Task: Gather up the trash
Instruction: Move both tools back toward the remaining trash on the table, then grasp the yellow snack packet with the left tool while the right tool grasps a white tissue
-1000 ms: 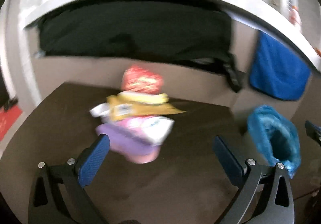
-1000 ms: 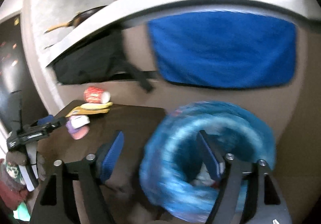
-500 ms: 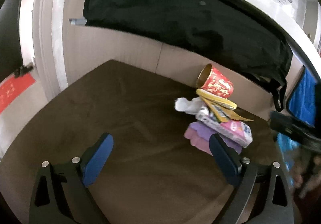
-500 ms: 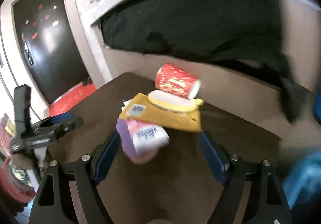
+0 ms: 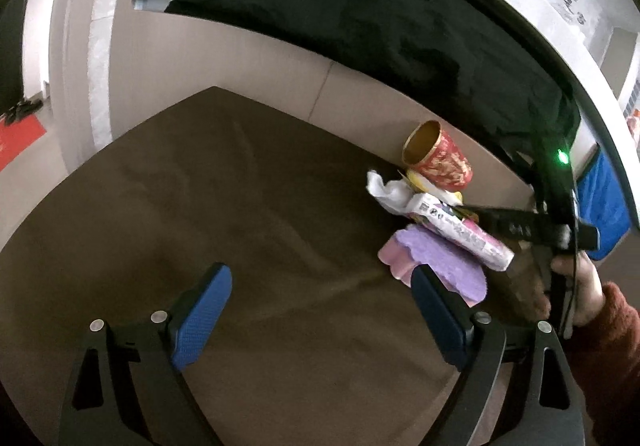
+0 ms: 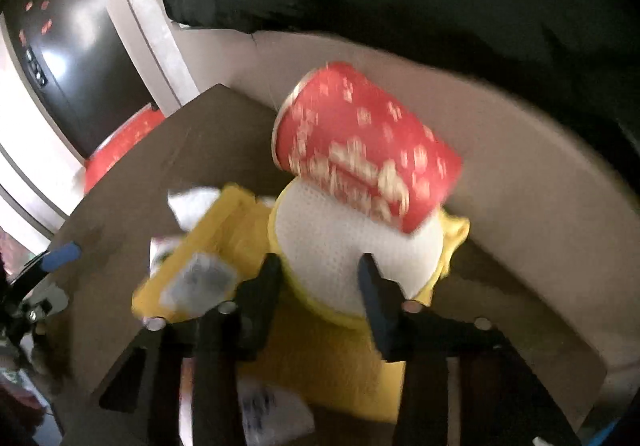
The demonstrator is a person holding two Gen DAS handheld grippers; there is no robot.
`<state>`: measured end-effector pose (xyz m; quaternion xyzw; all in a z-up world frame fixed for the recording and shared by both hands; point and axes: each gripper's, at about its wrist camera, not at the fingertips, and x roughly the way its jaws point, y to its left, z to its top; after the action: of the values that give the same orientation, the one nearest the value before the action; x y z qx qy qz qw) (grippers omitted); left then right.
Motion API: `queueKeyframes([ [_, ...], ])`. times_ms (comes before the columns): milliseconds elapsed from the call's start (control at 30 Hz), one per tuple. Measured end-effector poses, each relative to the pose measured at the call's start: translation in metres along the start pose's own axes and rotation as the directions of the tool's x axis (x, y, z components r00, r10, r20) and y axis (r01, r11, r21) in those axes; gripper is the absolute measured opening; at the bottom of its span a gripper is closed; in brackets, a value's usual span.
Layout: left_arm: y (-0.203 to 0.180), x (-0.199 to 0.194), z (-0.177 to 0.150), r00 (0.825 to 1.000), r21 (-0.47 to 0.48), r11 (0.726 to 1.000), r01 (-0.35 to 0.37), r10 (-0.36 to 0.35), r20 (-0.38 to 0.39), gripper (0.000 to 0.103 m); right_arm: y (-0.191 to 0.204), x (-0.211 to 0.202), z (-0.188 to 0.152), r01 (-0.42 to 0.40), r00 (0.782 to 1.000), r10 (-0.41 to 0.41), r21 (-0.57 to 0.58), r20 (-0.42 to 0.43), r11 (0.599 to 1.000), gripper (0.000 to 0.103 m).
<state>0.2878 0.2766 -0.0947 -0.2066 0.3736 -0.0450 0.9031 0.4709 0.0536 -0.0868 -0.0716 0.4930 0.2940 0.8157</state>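
A pile of trash lies at the far right of the brown table: a red paper cup on its side, crumpled white paper, a white and pink packet and a purple sponge. My left gripper is open and empty over the table, left of the pile. My right gripper is partly open, its fingers either side of a round white and yellow scrubber under the red cup, on a yellow envelope. It also shows in the left wrist view.
A black cloth hangs over the rail behind the table. A blue cloth hangs at the far right. A tan wall panel backs the table. A dark door and red mat lie to the left.
My right gripper has swung from the blue bag to the trash pile, moved in close and narrowed its jaws around the scrubber. My left gripper has shifted left, away from the pile.
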Motion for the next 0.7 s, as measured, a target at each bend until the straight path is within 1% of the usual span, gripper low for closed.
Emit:
queueKeyframes([
  [67,-0.006,0.001,0.001,1.000,0.011,1.000,0.012,-0.012,-0.001,0.090,-0.003,-0.014,-0.019,0.006,1.000,-0.006,0.006,0.006,1.000,0.027],
  [167,-0.019,0.003,0.004,0.999,0.027,0.999,0.039,-0.039,-0.004,0.090,-0.009,-0.032,-0.045,-0.008,1.000,0.008,0.024,-0.007,1.000,0.026],
  [267,-0.037,0.005,0.010,0.997,0.040,0.996,0.082,-0.082,-0.005,0.090,-0.013,-0.050,-0.071,-0.006,1.000,0.007,0.032,-0.014,0.999,0.026],
  [367,-0.056,0.009,0.018,0.993,0.055,0.992,0.114,-0.114,-0.009,0.088,-0.012,-0.064,-0.088,0.001,1.000,-0.001,0.029,-0.005,1.000,0.026],
  [400,-0.064,0.012,0.021,0.993,0.063,0.991,0.116,-0.115,-0.012,0.087,-0.013,-0.069,-0.092,-0.003,1.000,0.003,0.030,0.001,1.000,0.026],
  [467,-0.076,0.016,0.025,0.994,0.082,0.991,0.108,-0.106,-0.018,0.083,-0.015,-0.077,-0.098,-0.008,1.000,0.007,0.034,0.026,0.999,0.030],
  [500,-0.082,0.018,0.026,0.995,0.092,0.990,0.102,-0.101,-0.021,0.082,-0.018,-0.082,-0.101,-0.003,0.999,0.001,0.037,0.048,0.999,0.034],
  [567,-0.093,0.023,0.027,0.995,0.106,0.989,0.100,-0.098,-0.026,0.081,-0.020,-0.096,-0.105,0.004,0.995,-0.008,0.037,0.098,0.999,0.051],
  [633,-0.103,0.030,0.030,0.995,0.111,0.989,0.097,-0.094,-0.027,0.081,-0.025,-0.107,-0.108,0.003,0.990,-0.009,0.048,0.142,0.999,0.059],
  [700,-0.108,0.040,0.037,0.995,0.100,0.990,0.099,-0.097,-0.026,0.081,-0.031,-0.113,-0.109,-0.009,0.986,-0.003,0.070,0.164,0.998,0.060],
])
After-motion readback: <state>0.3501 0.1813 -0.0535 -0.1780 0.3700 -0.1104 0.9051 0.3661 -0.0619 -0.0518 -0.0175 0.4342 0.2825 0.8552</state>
